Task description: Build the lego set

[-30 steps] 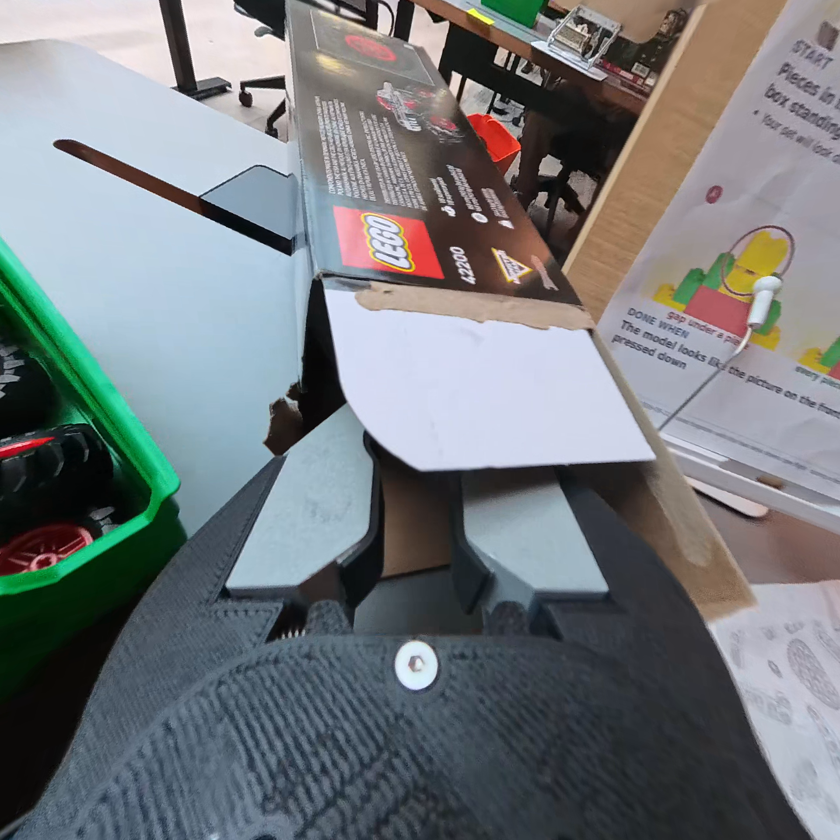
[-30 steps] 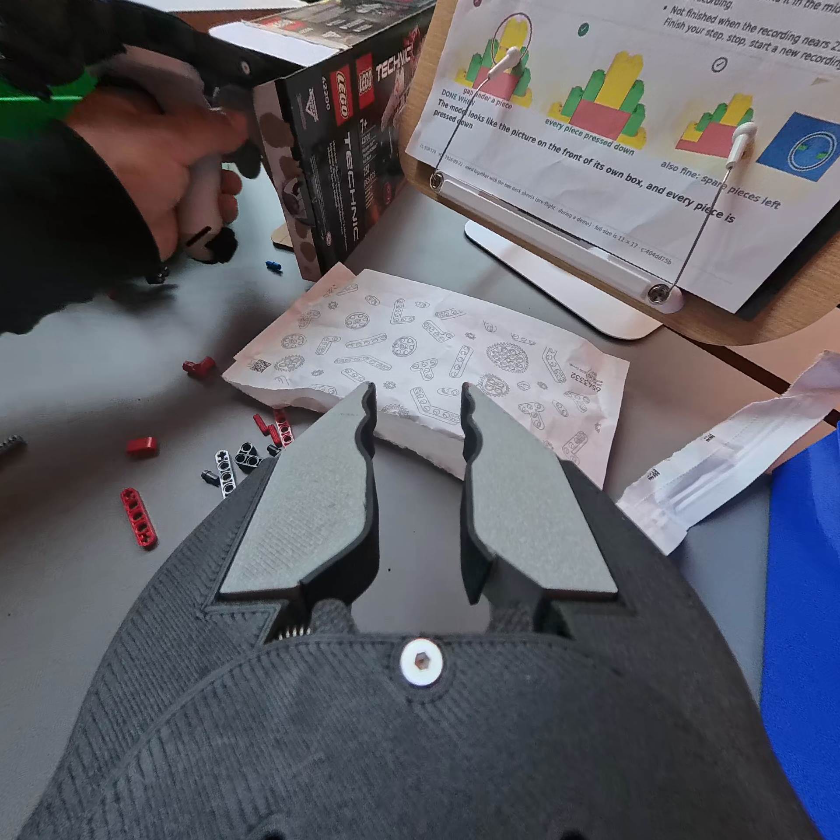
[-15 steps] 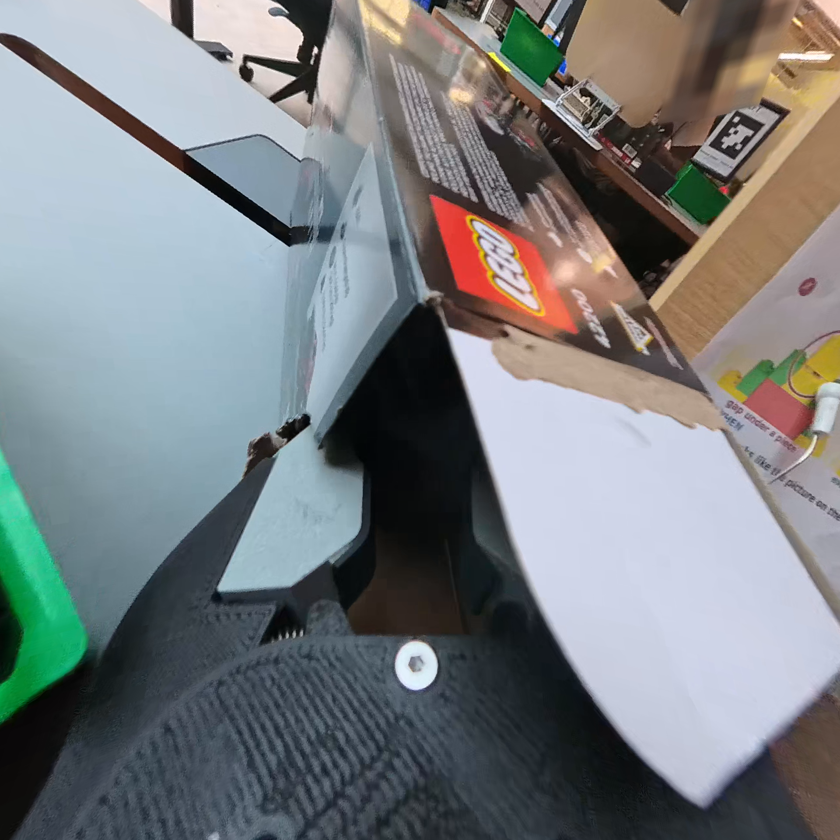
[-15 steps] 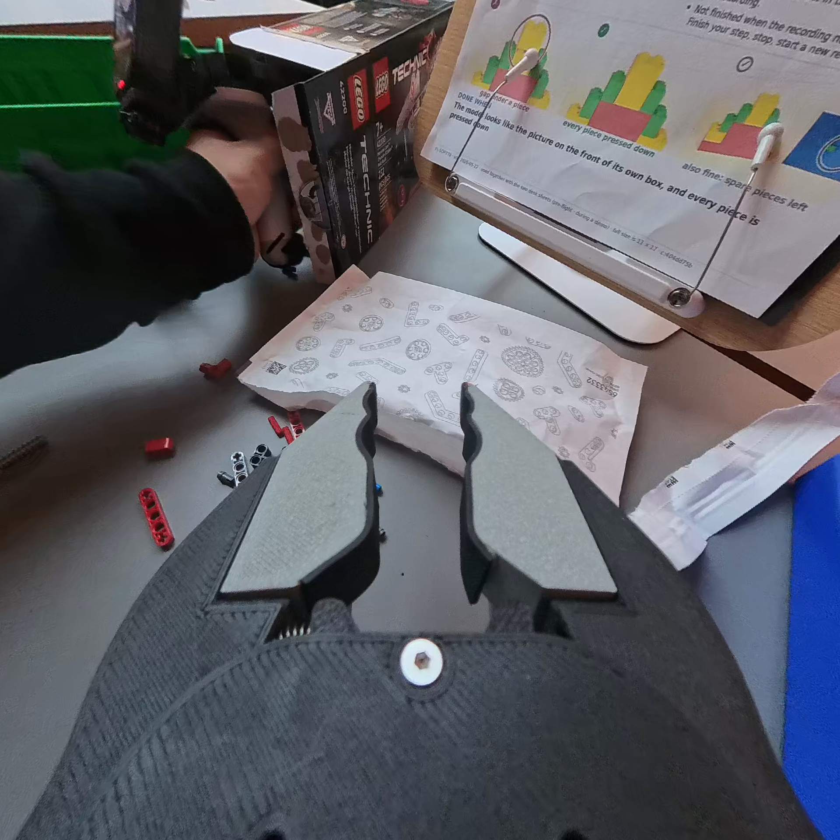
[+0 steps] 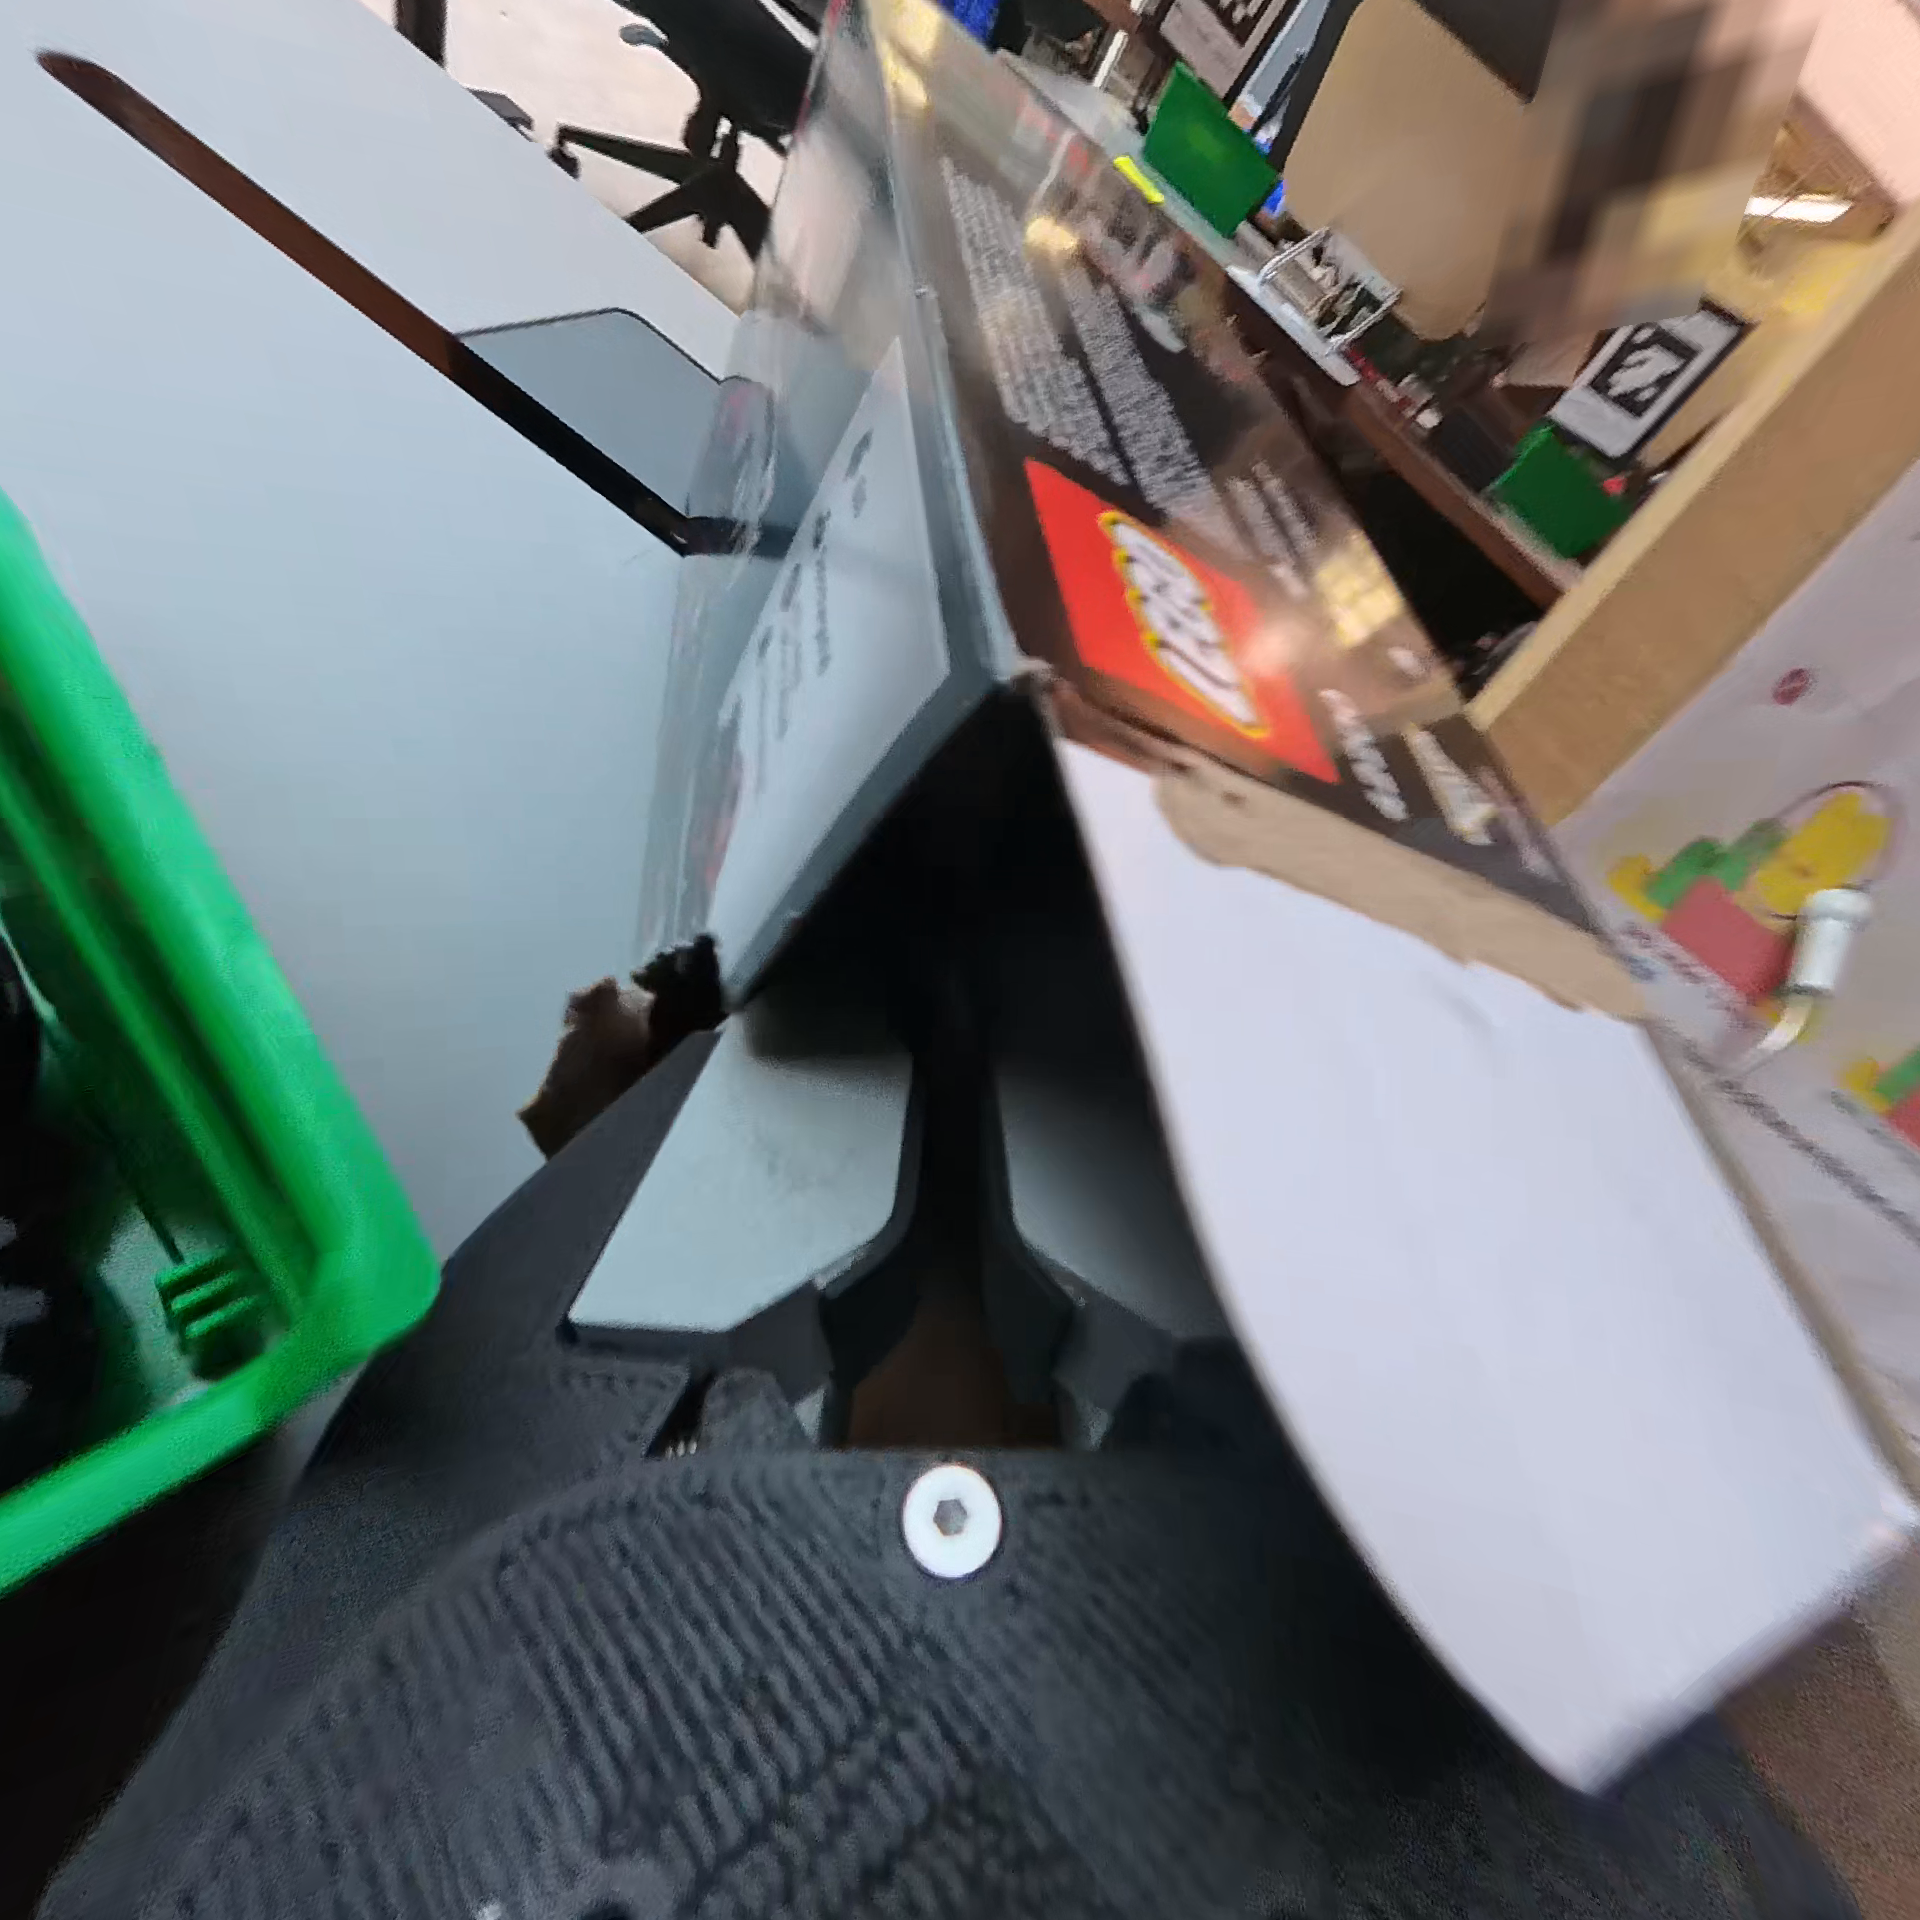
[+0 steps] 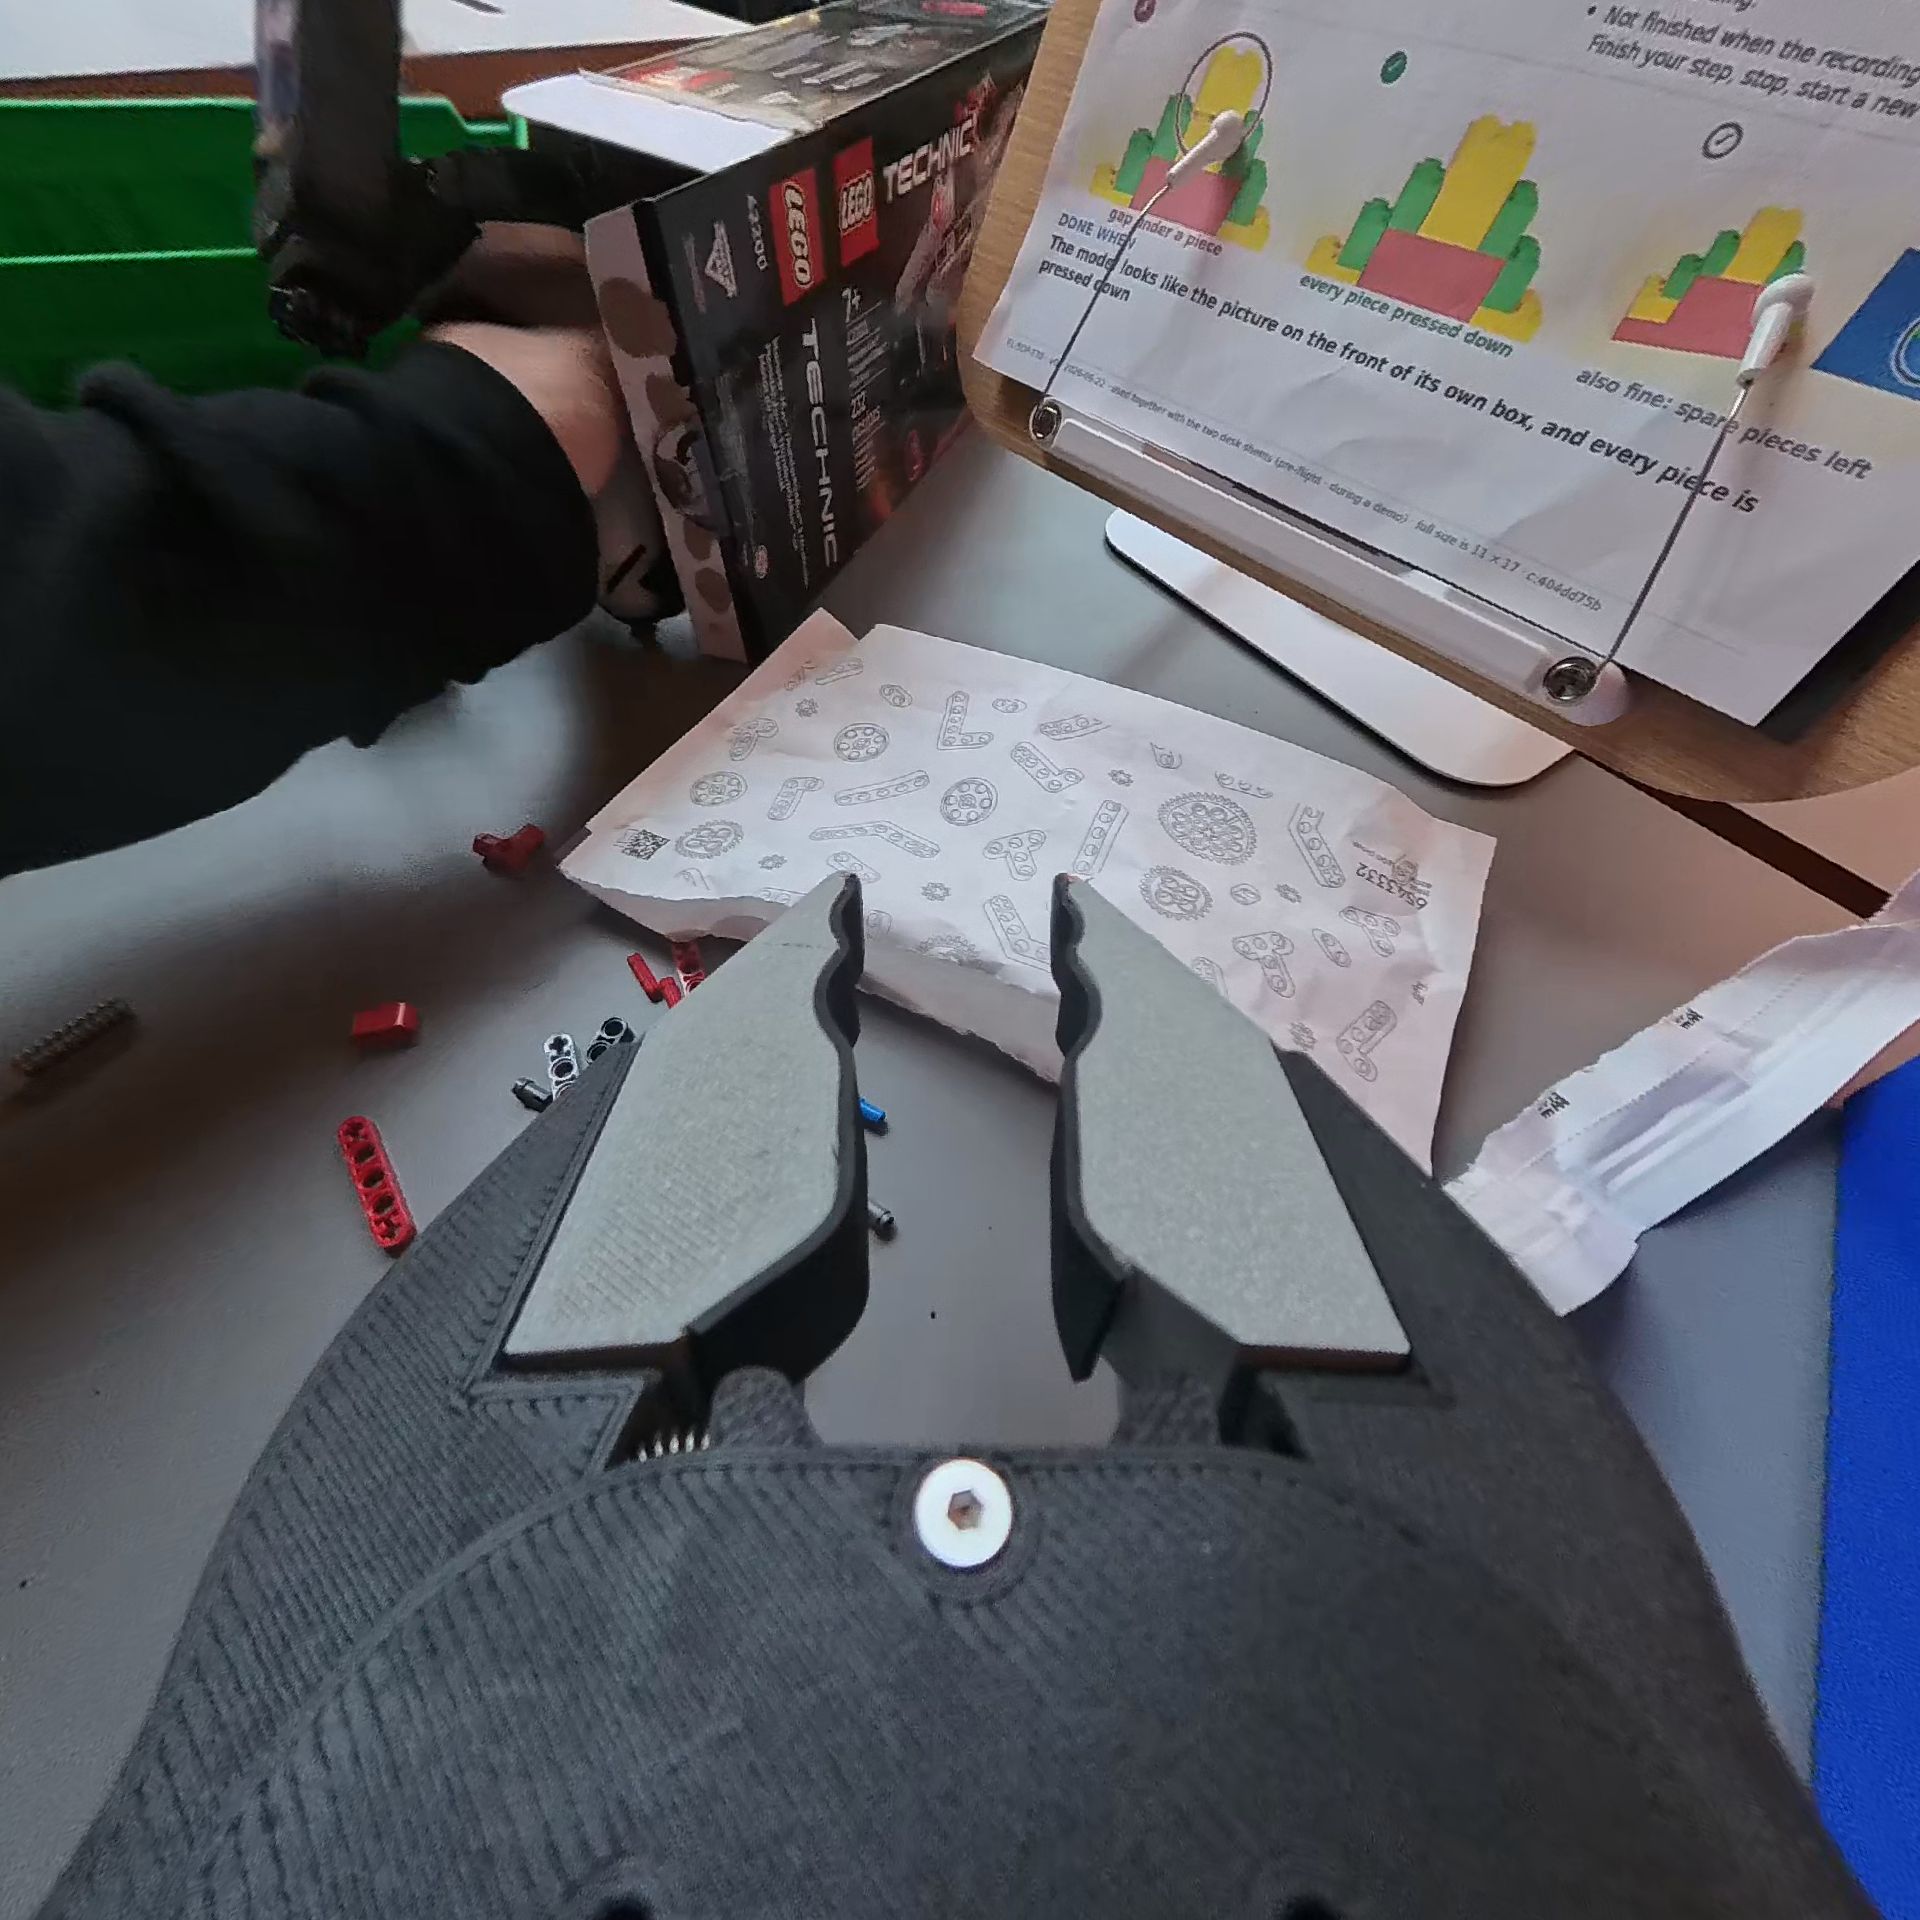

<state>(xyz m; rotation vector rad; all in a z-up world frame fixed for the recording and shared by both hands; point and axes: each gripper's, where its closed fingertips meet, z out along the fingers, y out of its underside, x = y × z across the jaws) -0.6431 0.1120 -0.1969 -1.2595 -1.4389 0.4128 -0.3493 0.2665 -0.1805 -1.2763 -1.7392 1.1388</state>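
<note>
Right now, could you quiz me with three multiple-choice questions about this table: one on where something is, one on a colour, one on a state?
1. Where does the printed paper bag lie?
A. In the green bin
B. Flat on the table, in front of the box
C. On the stand

2. What colour is the five-hole beam on the table?
A. Red
B. Yellow
C. White

3. How is the right gripper?
A. Shut on a piece
B. Shut on the bag
C. Open, holding nothing

Answers:
1 B: the bag lies flat on the grey table, just before the box.
2 A: the beam is plainly red.
3 C: a clear gap shows between its fingers, with nothing in it.
</note>
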